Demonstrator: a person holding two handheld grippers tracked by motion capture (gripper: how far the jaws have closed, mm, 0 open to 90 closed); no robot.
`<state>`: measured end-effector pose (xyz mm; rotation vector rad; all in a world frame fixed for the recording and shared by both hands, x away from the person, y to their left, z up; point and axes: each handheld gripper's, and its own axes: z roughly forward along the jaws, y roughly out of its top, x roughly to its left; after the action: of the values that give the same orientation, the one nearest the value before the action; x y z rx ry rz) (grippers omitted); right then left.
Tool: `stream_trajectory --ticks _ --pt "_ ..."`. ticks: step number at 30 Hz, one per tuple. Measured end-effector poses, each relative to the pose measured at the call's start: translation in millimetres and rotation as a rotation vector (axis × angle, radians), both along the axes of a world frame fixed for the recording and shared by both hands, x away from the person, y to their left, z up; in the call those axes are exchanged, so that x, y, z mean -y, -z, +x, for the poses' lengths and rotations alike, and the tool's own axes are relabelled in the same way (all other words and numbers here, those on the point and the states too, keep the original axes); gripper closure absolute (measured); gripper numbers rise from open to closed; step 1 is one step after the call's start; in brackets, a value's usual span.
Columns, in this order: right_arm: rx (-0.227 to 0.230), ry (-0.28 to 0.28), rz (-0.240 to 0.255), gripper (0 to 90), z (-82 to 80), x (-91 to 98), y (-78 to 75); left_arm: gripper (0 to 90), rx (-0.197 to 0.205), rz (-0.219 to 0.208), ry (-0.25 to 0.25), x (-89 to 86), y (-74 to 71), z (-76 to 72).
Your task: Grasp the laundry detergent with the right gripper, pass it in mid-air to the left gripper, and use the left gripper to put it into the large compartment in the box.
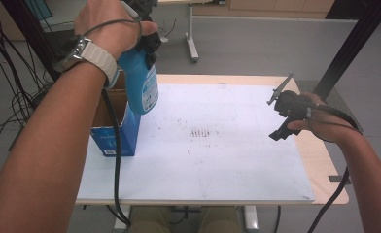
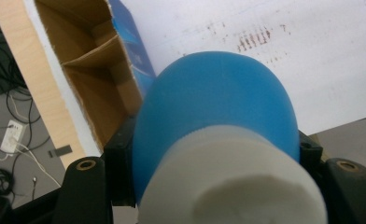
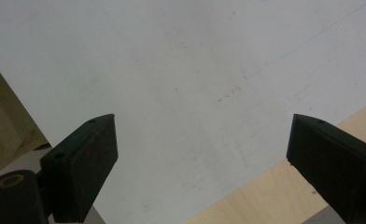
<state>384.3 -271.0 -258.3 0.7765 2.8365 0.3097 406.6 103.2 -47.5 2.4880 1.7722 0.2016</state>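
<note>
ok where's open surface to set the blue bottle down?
Most of the white mat is bare, from the cardboard box across to the right gripper, ink smudges mid-mat aside. Crowded at the left edge: the left gripper holds the blue bottle over the box.

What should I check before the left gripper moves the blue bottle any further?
1. Grip: left gripper shut on the blue bottle, a jaw on each side. Ok.
2. Bottle lifted off the table, above the cardboard box. Ok.
3. Box open on top, dividers visible inside. Ok.
4. Whether the bottle's base clears the box rim. Cannot tell.
5. Right gripper open, holding nothing, apart from the bottle over the white mat. Ok.
6. Left cable trails beside the box; snag risk. Cannot tell.
</note>
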Motion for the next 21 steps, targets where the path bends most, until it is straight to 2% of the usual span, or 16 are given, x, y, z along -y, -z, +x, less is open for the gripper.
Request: stream_trajectory --ticks 7,15,21 --pt "0.002 0.011 -0.007 8.8 1.4 4.8 -0.8 37.7 -0.002 -0.013 -0.054 -12.5 -6.6 0.9" --pt "0.006 0.025 -0.003 8.8 -0.3 8.3 -1.5 37.7 -0.009 -0.040 -0.089 -28.0 -7.7 3.2" --pt "-0.003 0.031 -0.009 8.8 0.1 9.0 2.8 37.7 -0.014 -0.031 -0.109 -36.7 -4.9 7.0"
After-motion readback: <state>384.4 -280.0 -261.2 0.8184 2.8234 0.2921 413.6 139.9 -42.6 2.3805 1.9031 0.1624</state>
